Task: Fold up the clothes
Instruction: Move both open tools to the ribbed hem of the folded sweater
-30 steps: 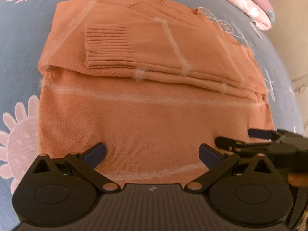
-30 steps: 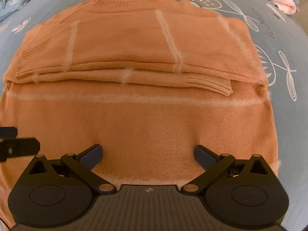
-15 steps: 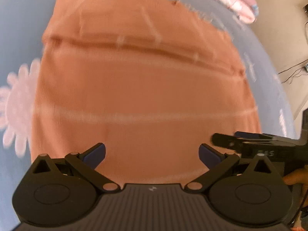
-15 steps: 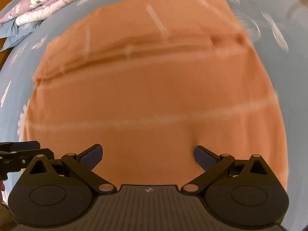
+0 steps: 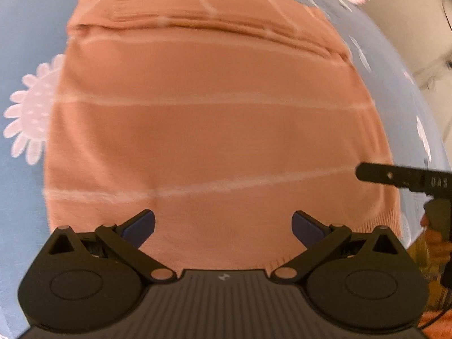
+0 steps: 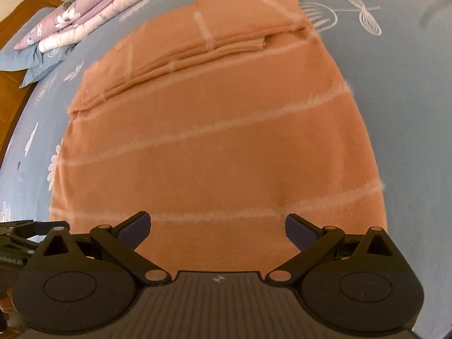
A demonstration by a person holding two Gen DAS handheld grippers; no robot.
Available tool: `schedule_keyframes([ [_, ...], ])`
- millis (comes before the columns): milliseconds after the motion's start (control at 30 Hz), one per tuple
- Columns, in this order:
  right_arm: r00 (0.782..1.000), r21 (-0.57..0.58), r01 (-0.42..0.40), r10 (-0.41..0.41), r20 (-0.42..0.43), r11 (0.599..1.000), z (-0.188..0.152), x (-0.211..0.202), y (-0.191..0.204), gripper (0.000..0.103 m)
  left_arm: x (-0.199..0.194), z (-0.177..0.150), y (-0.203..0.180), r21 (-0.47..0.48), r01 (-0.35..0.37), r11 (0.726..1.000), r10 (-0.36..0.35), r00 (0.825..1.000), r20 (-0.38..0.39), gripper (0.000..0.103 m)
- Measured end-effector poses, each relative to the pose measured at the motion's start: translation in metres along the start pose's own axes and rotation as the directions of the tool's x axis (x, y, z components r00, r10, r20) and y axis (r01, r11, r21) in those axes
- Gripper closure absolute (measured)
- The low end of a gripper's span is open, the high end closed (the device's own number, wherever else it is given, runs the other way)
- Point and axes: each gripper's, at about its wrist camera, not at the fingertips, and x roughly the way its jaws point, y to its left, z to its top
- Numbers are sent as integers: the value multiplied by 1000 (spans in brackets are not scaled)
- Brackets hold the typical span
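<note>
An orange knit sweater point(image 5: 214, 130) with pale check lines lies flat on the blue bedsheet, its sleeves folded across the chest at the far end point(image 6: 226, 48). My left gripper point(image 5: 223, 227) hovers open over the sweater's near hem, left of centre, nothing between its fingers. My right gripper point(image 6: 216, 228) hovers open over the hem on the right side, also empty. The right gripper's body point(image 5: 404, 180) shows at the right edge of the left wrist view. The left gripper's body point(image 6: 19, 237) shows at the left edge of the right wrist view.
The blue sheet point(image 6: 395, 84) with white flower prints surrounds the sweater. A folded floral quilt point(image 6: 73, 25) and a wooden headboard point(image 6: 17, 45) sit at the far left. A person's hand point(image 5: 435, 226) holds the right gripper near the bed edge.
Both grippers have drawn back toward the sweater's hem, so more of the lower body shows and the folded sleeves appear farther away. Both stayed open.
</note>
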Motion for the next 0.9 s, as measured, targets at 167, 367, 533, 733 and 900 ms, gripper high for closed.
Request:
schedule_keyframes([
  [167, 1000, 11, 14, -14, -13, 1000, -21, -10, -21, 0, 1, -25, 0, 24, -35, 999, 36, 999, -22, 1],
  [367, 997, -13, 55, -56, -59, 998, -37, -24, -30, 0, -14, -43, 6, 30, -75, 997, 77, 994, -78, 1],
  [533, 1000, -30, 2, -3, -23, 1000, -32, -24, -8, 0, -28, -42, -6, 68, -19, 998, 19, 1000, -1, 1],
  [733, 998, -110, -41, 35, -50, 993, -44, 1, 29, 0, -17, -54, -11, 146, 33, 989, -29, 999, -30, 1],
  [900, 997, -154, -22, 11, -75, 988, -62, 2, 43, 0, -25, -75, -3, 194, 27, 981, -16, 998, -58, 1],
])
